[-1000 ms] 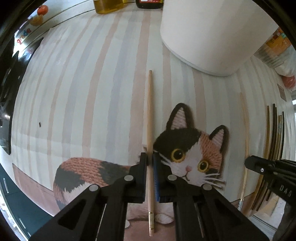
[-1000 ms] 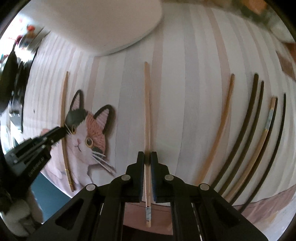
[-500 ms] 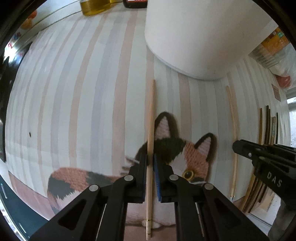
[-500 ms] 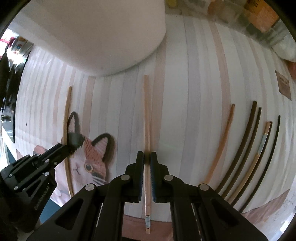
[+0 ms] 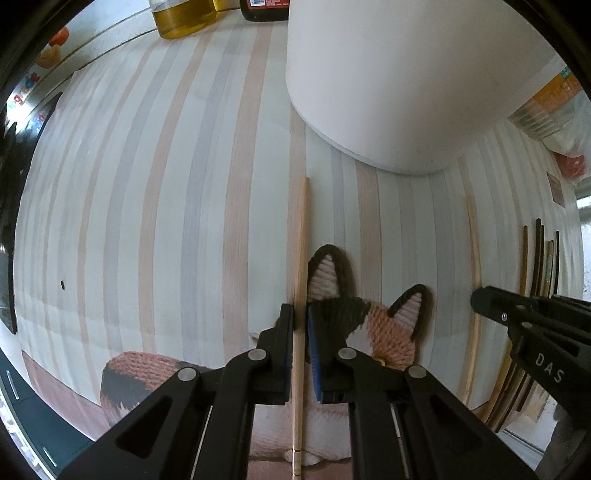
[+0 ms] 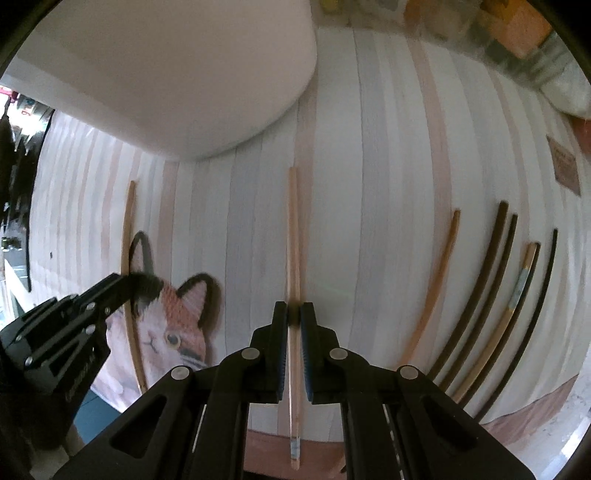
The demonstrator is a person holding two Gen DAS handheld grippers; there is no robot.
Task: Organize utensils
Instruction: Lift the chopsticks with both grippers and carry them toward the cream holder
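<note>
Left gripper (image 5: 300, 321) fingers pinch a pale chopstick (image 5: 301, 258); right gripper (image 6: 293, 314) fingers pinch another light chopstick (image 6: 293, 236), both near white container (image 5: 406, 81) w/ cat mat (image 5: 147, 184) under

A home kitchen or dining spot is suggested: a striped cat-print mat (image 5: 155, 229) is spread out, chopsticks (image 6: 491, 295) are laid on it, and oil (image 5: 184, 16) and sauce (image 5: 264, 7) bottles are stood behind.

left gripper (image 5: 301, 321) + chopstick (image 5: 300, 273): nearer white container (image 5: 406, 85) | right gripper (image 6: 294, 317): likewise
</note>
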